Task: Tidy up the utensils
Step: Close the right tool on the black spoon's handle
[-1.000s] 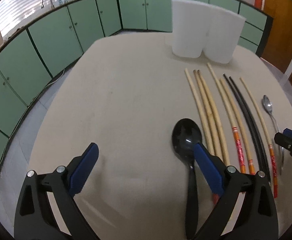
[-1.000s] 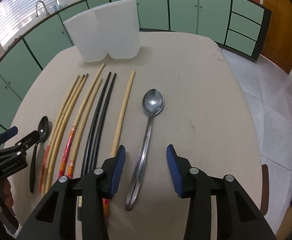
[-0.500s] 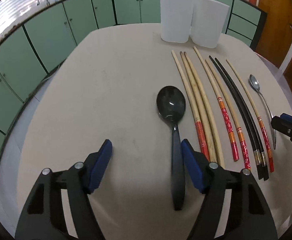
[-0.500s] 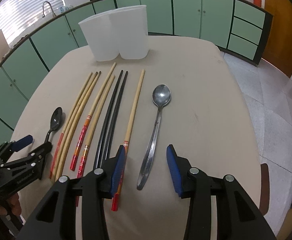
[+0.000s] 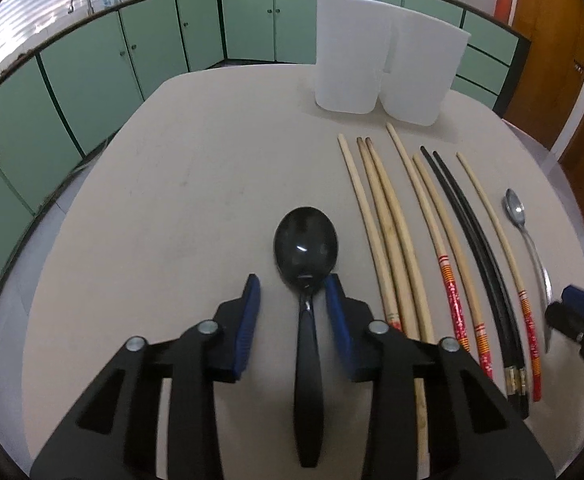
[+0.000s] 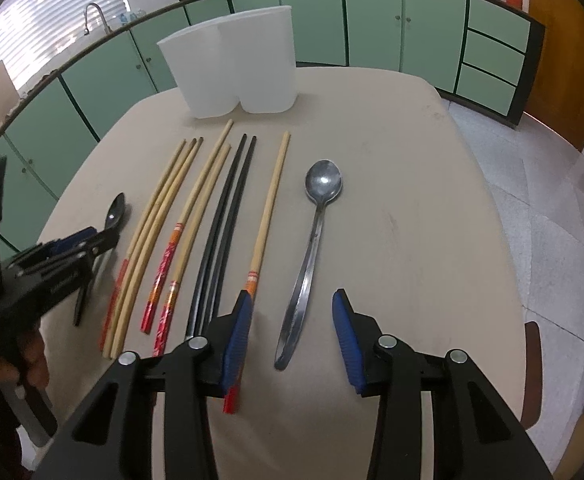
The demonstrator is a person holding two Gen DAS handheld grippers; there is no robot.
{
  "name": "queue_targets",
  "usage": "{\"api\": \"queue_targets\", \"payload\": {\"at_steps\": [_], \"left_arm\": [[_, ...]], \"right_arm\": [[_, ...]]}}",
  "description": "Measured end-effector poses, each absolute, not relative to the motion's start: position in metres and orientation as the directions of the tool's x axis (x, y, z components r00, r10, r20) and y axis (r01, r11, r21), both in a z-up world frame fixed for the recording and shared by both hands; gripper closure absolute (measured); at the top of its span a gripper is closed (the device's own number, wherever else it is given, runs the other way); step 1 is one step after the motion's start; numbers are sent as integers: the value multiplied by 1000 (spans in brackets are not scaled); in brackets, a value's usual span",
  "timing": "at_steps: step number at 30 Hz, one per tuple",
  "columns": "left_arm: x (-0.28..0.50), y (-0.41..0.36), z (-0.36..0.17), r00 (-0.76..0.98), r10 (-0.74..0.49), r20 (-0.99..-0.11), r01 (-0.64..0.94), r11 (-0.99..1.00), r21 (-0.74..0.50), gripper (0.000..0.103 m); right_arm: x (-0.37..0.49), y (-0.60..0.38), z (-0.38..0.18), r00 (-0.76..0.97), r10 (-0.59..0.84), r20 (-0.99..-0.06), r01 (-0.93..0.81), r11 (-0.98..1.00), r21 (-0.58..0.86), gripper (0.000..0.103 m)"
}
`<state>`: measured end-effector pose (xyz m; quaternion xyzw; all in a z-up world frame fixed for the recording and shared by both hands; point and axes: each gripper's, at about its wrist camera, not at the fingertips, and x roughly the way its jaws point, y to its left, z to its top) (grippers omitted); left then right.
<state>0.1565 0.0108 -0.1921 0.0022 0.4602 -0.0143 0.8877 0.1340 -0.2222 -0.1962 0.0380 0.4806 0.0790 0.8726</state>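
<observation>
Left tongs [image 5: 292, 296] have closed in, straddling black spoon [image 5: 306, 256].

On the surface [image 6: 411, 184], chopsticks [image 6: 208, 200] lie between two spoons [image 6: 311, 240]; the container [image 6: 232, 64] stands at twelve o'clock.

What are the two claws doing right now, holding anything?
Left gripper: open, straddling the black spoon, not yet gripping it.
Right gripper: open, empty, the metal spoon lying between its fingers.
</observation>
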Motion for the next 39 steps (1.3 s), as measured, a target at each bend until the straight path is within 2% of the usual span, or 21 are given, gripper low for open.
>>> {"api": "queue_targets", "payload": {"at_steps": [1,2,8,14,39], "left_arm": [[152,13,-191,579,-28,-815,27,1000,-15,55],[147,14,-189,582,-27,-813,29,1000,-12,53],[114,20,-190,586,-2,-810,17,1000,10,49],[101,17,-193,592,11,-806,13,1000,23,48],[88,18,-198,630,-13,-776,26,1000,4,45]], "right_arm": [[132,-222,-196,527,173,-832,-101,985,141,65],[128,-223,-197,527,171,-832,-97,985,141,67],[111,-225,-208,520,178,-835,-74,984,164,79],[104,-218,-207,536,185,-823,-91,983,162,86],[96,-210,-214,640,110,-761,-44,993,107,90]]}}
